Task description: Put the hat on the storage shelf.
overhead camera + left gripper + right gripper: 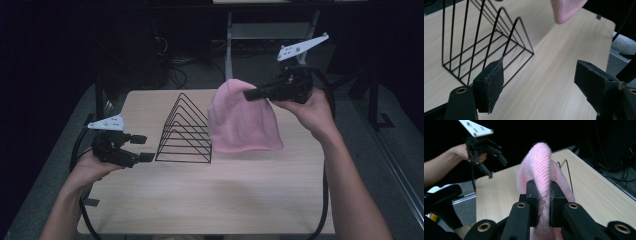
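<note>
Pink beanie (244, 121) hangs above the table (210, 200) beside the wire rack (184, 131), pinched near its crown by the right gripper (248, 95). Left gripper (145, 148), jaws spread, should steady the hem.

no readable text, labels, brands, numbers or signs anywhere

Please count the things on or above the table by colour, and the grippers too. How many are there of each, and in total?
Pink: 1, the knit hat
Black wire: 1, the rack
Grippers: 2, left gripper and right gripper
Total: 4
</note>
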